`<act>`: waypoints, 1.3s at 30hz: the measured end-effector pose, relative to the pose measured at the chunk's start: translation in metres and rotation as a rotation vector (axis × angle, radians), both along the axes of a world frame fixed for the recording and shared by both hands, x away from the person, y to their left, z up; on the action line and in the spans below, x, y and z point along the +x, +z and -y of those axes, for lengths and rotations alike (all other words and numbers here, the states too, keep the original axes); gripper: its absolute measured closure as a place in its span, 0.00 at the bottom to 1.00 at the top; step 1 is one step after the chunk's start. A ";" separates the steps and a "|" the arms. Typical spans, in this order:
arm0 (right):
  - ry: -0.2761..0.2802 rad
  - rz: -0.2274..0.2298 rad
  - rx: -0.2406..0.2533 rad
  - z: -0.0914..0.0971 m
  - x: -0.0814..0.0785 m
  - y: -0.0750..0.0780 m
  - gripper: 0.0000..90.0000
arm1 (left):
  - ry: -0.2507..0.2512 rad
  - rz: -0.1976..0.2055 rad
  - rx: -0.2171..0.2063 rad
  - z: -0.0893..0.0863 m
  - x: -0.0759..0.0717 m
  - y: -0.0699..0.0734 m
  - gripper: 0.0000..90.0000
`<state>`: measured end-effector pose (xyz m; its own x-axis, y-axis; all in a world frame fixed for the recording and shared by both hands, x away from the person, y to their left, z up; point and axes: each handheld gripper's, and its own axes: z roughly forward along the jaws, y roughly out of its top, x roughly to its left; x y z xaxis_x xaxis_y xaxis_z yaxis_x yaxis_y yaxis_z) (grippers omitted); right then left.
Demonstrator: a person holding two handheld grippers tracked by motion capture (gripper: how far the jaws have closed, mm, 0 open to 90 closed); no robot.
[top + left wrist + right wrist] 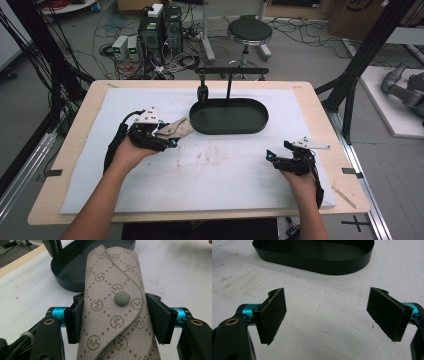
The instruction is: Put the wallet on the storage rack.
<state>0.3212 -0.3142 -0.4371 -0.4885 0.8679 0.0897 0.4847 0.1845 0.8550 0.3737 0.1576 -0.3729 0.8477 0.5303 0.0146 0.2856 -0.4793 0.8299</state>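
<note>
Left claw [116, 315] clamps pouch [115, 302] crosswise, mid-length.

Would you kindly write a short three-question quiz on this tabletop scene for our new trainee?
1. True or false: the left claw is shut on the beige monogram-patterned fabric pouch with a round snap button.
2. What state is the right claw in? A) shut on the pouch B) open with nothing between its pads C) shut on the tray's rim
3. Fill in: in the left gripper view, the black oval metal tray lies ____ the pouch.

Key
1. True: both pads press the pouch's sides.
2. B: bare white padded table cover shows between its pads.
3. Behind, on the cover.
</note>
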 end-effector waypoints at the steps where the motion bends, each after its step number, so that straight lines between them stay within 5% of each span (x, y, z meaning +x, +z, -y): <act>1: 0.001 -0.001 0.000 0.000 0.000 0.000 0.18 | -0.003 -0.002 0.001 0.003 0.002 0.001 0.41; 17: 0.002 -0.003 0.001 0.001 0.001 -0.001 0.18 | -0.061 0.004 0.034 0.050 0.050 0.013 0.41; 39: 0.001 0.000 0.006 0.004 0.001 -0.002 0.18 | -0.096 -0.024 0.072 0.114 0.098 -0.008 0.40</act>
